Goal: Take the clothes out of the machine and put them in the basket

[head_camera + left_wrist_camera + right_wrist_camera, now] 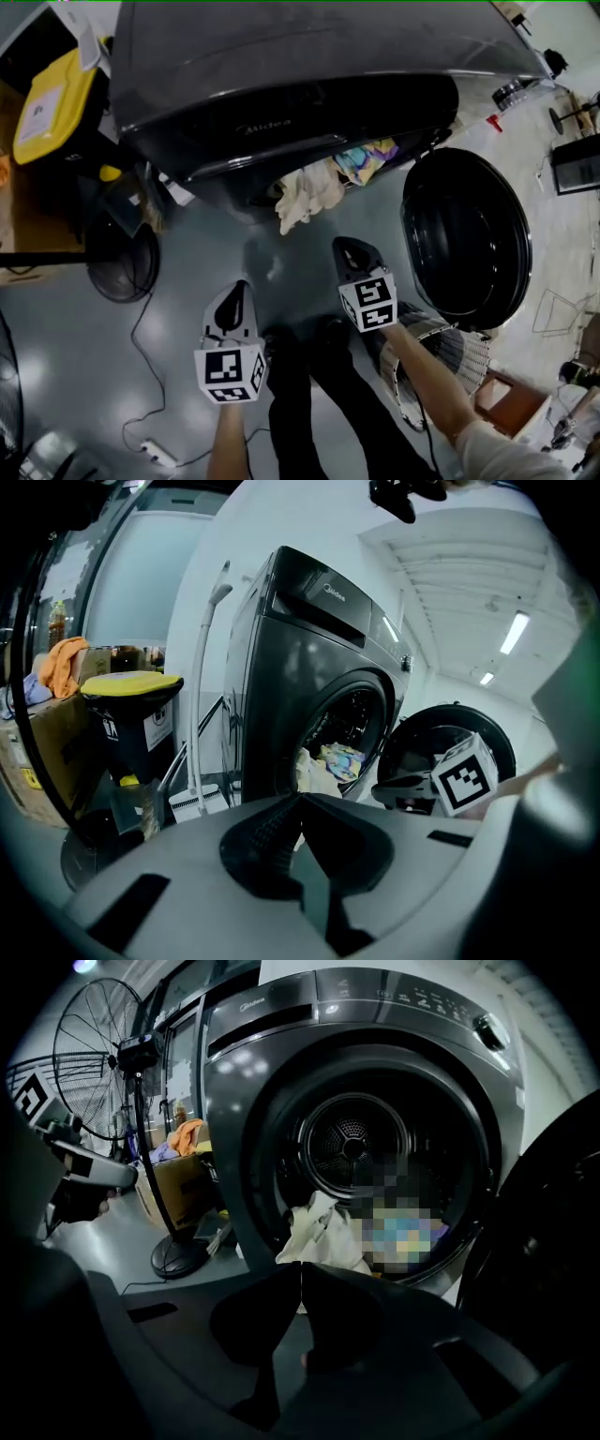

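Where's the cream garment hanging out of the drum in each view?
Head view: cream garment, upper centre.
Left gripper view: garment, centre.
Right gripper view: garment, centre, draped over the drum lip.
Shared landmark: open door, to the garment's right in every view.

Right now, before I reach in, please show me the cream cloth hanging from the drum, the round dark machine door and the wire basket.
cream cloth (305, 195): head view, middle of the hanging folds.
round dark machine door (467, 234): head view, centre of its inner bowl.
wire basket (466, 353): head view, its side wall.
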Demonstrator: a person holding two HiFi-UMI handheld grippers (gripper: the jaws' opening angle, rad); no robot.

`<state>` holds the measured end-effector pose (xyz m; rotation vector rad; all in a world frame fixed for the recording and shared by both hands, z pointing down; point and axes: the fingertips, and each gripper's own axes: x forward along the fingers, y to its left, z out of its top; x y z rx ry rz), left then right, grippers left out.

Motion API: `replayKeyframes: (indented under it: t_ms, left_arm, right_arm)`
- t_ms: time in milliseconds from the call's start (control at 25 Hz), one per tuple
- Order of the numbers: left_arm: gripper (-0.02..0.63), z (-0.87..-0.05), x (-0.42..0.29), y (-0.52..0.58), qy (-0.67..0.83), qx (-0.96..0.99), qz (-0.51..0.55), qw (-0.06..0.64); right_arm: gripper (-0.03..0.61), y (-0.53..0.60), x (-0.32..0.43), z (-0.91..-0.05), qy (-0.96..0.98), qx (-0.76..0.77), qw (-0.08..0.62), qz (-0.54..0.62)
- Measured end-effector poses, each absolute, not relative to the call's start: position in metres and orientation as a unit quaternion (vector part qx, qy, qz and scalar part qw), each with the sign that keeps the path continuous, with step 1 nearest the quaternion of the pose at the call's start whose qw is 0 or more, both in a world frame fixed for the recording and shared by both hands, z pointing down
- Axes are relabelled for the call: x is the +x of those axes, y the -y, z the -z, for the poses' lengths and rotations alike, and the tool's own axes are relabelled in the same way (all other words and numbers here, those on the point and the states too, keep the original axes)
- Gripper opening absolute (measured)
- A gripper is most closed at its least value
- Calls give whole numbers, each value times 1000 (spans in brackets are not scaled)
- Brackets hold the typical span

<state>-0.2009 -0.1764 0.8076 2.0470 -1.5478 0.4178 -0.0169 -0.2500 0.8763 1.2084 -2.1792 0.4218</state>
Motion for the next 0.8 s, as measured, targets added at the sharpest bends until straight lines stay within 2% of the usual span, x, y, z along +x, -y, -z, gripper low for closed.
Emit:
replayKeyframes:
  t_ms: [440,480,520,600,640,680,800]
  left_arm:
    - [18,-842,-200,207,574,769,-152,235]
    - [18,-844,-199,210,573,771,-152,232]
    - [18,-847,-199,214,572,773,-151,228]
    - [18,-853,-198,221,571,776,-152,221]
    - [18,-856,-198,225,570,778,-152,218]
    - [18,-860,-197,228,568,780,-152,214]
    - [18,-869,-195,234,563,786,-151,206]
  right_arm:
    - [28,325,-39,-911,833,468,251,-153]
    - [60,332,-42,-914,836,464,248,-156]
    - [147,339,-46,-919,839,459,245,-160]
    - [249,354,-54,-926,846,451,231,-163]
    - [327,363,-56,-929,848,453,221,-162]
    - [377,372,-58,-932,848,458,212,-161]
    - [431,397,-61,-943,845,466,190,-179]
